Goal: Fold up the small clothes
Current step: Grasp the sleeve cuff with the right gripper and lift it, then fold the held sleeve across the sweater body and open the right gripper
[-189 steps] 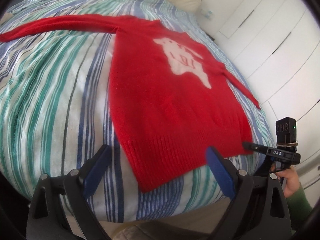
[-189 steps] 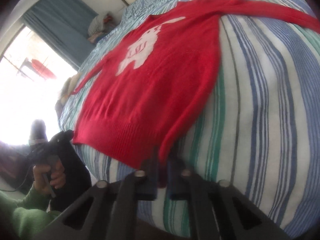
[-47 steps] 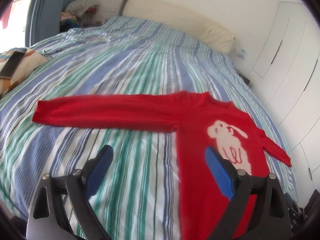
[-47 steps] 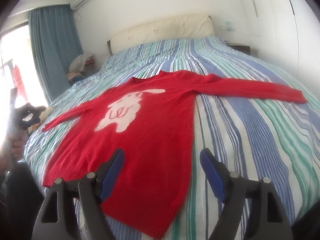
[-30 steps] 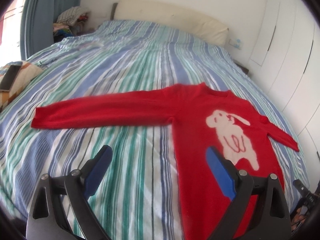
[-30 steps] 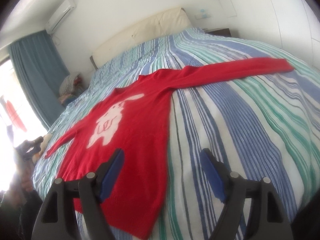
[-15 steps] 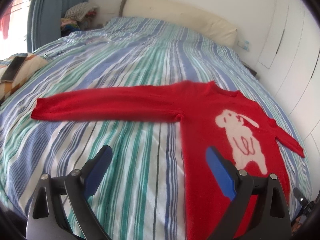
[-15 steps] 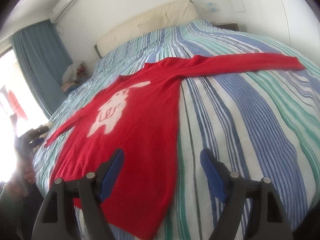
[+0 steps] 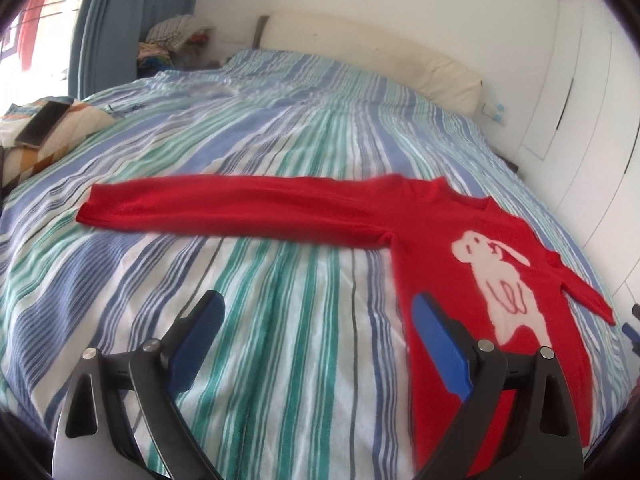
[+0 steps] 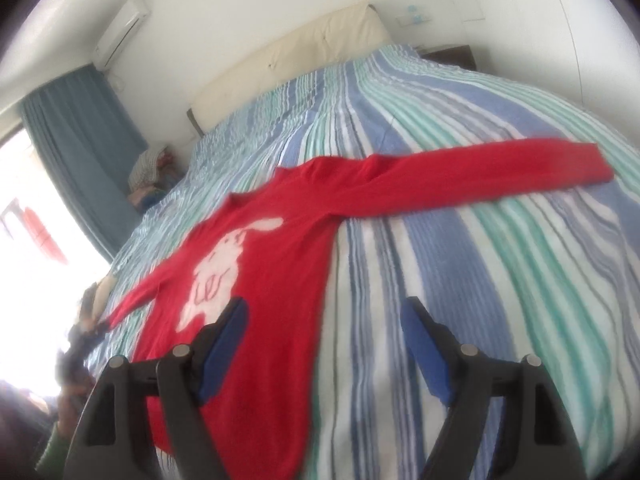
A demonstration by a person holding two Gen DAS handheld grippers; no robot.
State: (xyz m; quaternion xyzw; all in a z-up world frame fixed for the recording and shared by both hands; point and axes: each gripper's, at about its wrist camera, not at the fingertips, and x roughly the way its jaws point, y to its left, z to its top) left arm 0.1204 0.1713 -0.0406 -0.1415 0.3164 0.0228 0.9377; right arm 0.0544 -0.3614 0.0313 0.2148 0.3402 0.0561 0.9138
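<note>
A red sweater [image 9: 436, 236] with a white dog picture lies flat, front up, on the striped bed [image 9: 280, 132]. Its left sleeve [image 9: 224, 204] stretches straight out to the left. In the right wrist view the sweater [image 10: 272, 276] lies ahead and to the left, and its right sleeve [image 10: 460, 176] stretches out to the right. My left gripper [image 9: 316, 324] is open and empty above the bedcover, left of the sweater's body. My right gripper [image 10: 324, 332] is open and empty over the sweater's right edge.
A cream headboard cushion [image 9: 372, 60] runs along the far end of the bed. White wardrobe doors [image 9: 580, 92] stand on the right. A patterned cushion with a phone on it [image 9: 44, 124] lies at the left edge. A blue curtain [image 10: 84, 140] hangs by the window.
Both grippers, the right one earlier shut on the sweater's hem, are now open and have lifted and moved up along the bed. Over the last second each has swung toward its sleeve.
</note>
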